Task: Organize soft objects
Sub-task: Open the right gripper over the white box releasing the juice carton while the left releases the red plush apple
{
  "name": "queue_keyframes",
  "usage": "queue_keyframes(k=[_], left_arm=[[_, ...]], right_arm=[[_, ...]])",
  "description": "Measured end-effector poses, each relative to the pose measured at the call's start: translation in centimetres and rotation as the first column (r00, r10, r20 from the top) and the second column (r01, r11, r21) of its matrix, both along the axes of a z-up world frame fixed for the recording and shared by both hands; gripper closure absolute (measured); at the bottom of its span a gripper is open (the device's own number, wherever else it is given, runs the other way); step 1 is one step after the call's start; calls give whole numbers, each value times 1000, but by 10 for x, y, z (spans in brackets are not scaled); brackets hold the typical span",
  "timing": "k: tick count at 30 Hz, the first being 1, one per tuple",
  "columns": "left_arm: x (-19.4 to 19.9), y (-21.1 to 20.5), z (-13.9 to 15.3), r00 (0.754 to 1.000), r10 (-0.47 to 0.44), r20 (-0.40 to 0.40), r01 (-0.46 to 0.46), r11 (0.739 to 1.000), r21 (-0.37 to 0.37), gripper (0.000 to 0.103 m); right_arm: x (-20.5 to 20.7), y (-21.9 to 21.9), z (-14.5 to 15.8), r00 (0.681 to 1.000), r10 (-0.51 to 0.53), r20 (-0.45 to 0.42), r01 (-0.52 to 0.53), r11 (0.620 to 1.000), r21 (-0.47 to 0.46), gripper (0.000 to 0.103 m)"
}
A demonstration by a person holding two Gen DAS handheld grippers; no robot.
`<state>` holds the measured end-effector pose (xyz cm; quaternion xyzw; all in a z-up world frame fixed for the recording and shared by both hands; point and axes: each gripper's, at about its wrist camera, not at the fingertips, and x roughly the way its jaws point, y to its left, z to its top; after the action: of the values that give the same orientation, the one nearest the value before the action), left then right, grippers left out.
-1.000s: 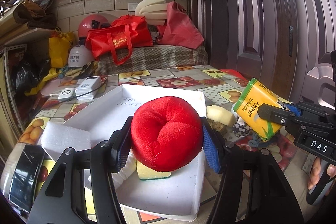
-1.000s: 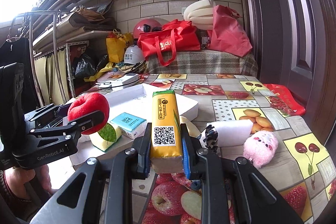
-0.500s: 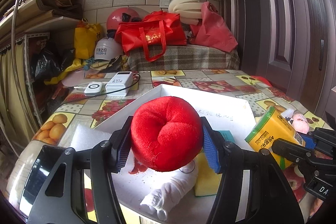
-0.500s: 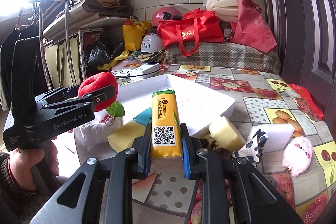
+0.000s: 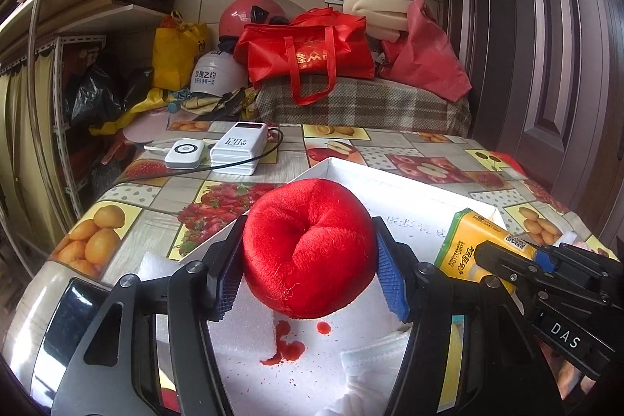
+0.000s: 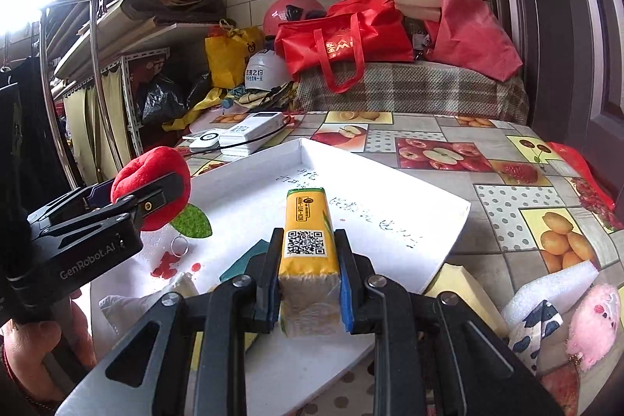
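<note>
L gripper [image 5: 308,269] pads clamp the red plush apple [image 5: 308,248], held above the white tray [image 5: 413,182] nr its left edge. R gripper [image 6: 308,279] squeezed tight on the yellow tissue pack [image 6: 308,236], also over the tray, w/ pack pointing twd the far corner. Pink plush [image 6: 594,322] and foam pieces lie on the table [image 6: 468,139] off the tray's right edge.

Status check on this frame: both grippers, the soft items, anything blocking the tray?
Left gripper shut on red plush apple. Right gripper shut on yellow tissue pack. Both over white tray; far half bare, near end holds sponge, cloth.
</note>
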<state>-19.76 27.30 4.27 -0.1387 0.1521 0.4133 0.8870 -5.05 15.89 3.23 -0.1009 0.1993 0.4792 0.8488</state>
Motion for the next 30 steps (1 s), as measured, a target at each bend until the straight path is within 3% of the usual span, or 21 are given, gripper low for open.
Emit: queue_keyframes(k=[6,13,15,17,19,30], left_arm=[[-1,11,-2,1000,8,14,-7,999,-45,43],[1,7,0,999,32,-18,-32,999,5,37],[-2,0,1,997,76,-15,-75,996,43,28],[-7,-8,3,995,100,7,-100,991,85,13],[-10,-10,4,993,120,17,-121,987,102,10],[-11,-9,4,990,139,19,-141,985,98,9]], right_arm=[[18,16,1,998,-48,-26,48,999,1,80],[19,14,2,997,-74,-37,75,997,6,78],[18,14,2,996,-86,-30,86,996,0,61],[18,14,2,995,-95,-24,95,996,1,0],[16,11,4,995,-98,-14,99,995,19,0],[8,11,7,994,-100,47,98,994,37,0]])
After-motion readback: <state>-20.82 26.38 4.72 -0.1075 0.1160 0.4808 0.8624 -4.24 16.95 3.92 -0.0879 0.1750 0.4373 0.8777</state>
